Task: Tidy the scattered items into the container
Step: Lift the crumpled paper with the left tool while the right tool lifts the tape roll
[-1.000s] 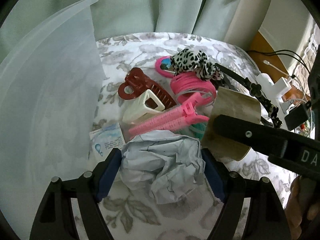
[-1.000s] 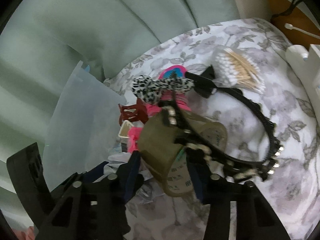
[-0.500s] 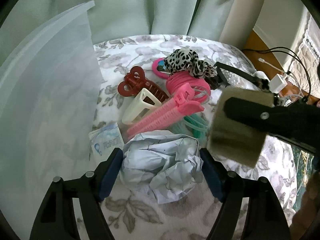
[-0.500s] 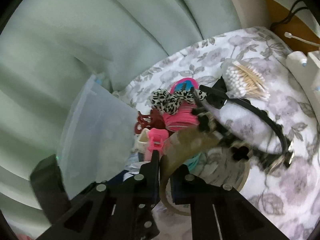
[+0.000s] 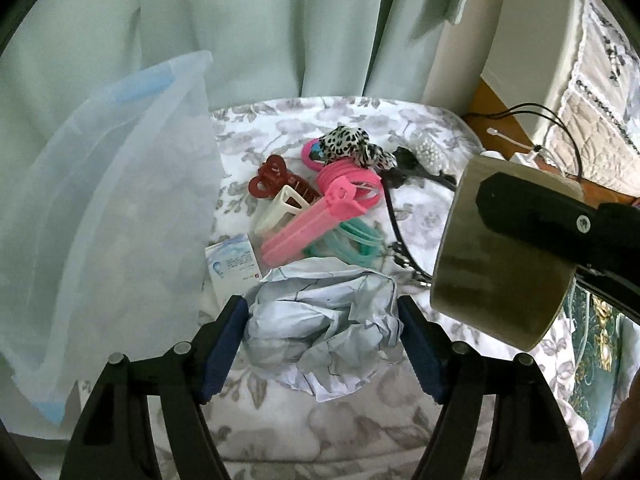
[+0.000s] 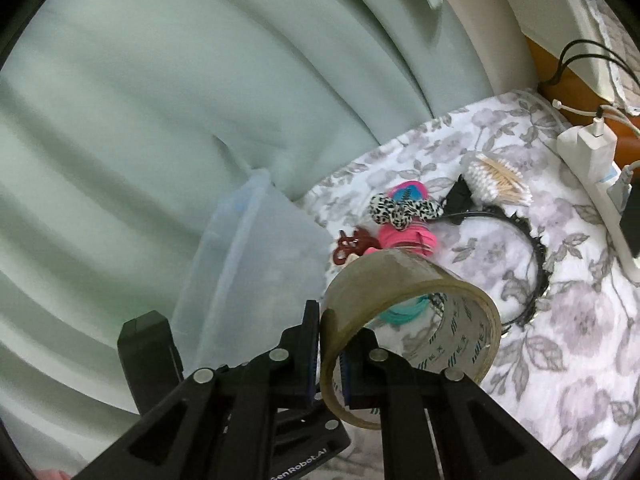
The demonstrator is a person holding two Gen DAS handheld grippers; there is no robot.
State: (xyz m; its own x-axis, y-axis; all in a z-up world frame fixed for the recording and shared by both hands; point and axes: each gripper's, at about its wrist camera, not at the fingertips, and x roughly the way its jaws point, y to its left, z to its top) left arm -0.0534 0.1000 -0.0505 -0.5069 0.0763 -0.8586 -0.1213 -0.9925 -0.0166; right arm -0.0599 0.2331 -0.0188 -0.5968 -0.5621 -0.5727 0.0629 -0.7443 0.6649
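Observation:
My left gripper point(image 5: 320, 312) is shut on a crumpled ball of pale paper point(image 5: 324, 328), which sits squeezed between its blue pads above the floral cloth. My right gripper point(image 6: 332, 344) is shut on the wall of a brown tape roll point(image 6: 408, 280) and holds it in the air. In the left wrist view the same tape roll point(image 5: 500, 264) hangs at the right. A translucent plastic container point(image 5: 100, 220) stands at the left, open and tilted toward the pile. Scattered on the cloth are a dark red claw clip point(image 5: 276, 182), a cream clip point(image 5: 280, 210) and a long pink clip point(image 5: 316, 224).
Pink coil ties point(image 5: 352, 174), a leopard scrunchie point(image 5: 348, 144), teal ties point(image 5: 356, 240) and a small packet point(image 5: 234, 268) lie in the pile. A black headband point(image 6: 532, 248), cotton swabs point(image 6: 496, 182) and a white power strip point(image 6: 600, 184) lie to the right. Green curtains hang behind.
My right gripper closed from around the tape roll onto its wall and lifted it off the headband. My left gripper rose a little with the paper between its pads.

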